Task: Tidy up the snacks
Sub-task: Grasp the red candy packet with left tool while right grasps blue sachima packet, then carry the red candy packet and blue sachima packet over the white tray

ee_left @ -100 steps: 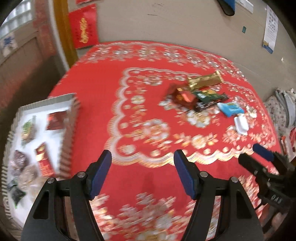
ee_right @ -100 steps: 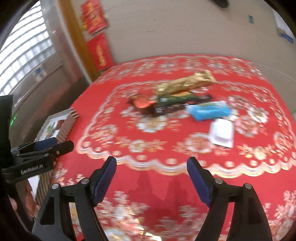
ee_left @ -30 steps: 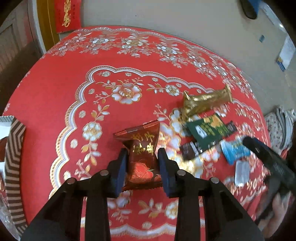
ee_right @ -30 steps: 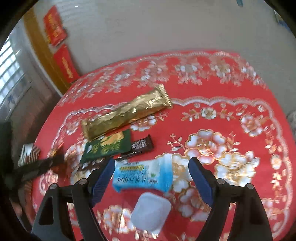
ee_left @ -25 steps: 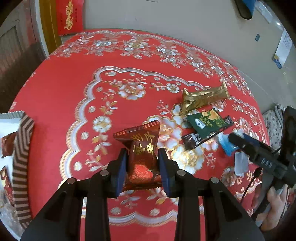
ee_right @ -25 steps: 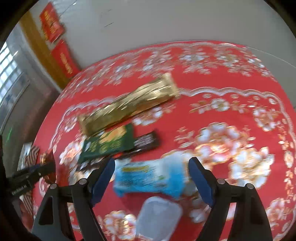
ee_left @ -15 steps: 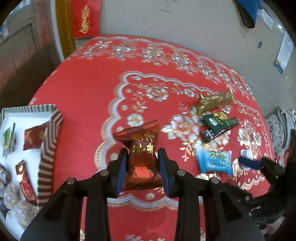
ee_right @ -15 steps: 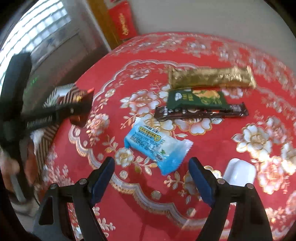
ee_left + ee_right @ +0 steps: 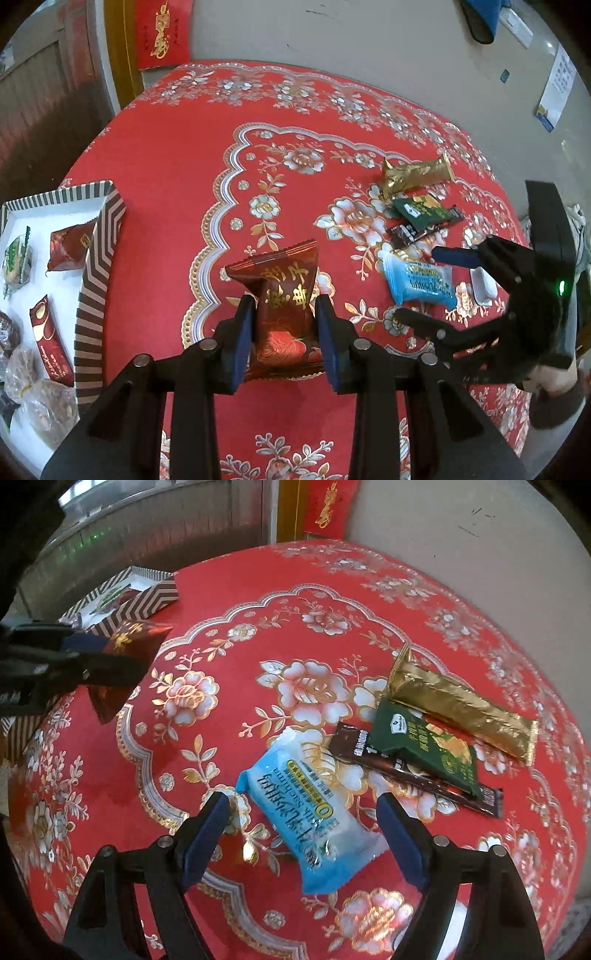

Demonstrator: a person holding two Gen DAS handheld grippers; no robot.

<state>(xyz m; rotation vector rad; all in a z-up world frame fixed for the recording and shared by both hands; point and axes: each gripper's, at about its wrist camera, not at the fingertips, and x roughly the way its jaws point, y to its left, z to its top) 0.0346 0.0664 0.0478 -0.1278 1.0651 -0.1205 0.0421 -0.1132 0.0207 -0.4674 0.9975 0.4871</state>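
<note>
1. Several snacks already in the striped tray [image 9: 94, 266].
2. Left gripper [image 9: 284, 325] clenched on dark red snack packet [image 9: 286, 295], right of tray.
3. Right gripper [image 9: 306, 825] spread wide around blue wafer packet [image 9: 310, 812]; gold bar [image 9: 458, 709], green packet [image 9: 424, 749], brown stick [image 9: 413, 775] left beyond.

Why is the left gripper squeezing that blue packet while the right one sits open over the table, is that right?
Not quite. The left gripper is shut on the dark red packet, as the left wrist view shows. The blue packet lies on the table, between the fingers of the open right gripper.
</note>
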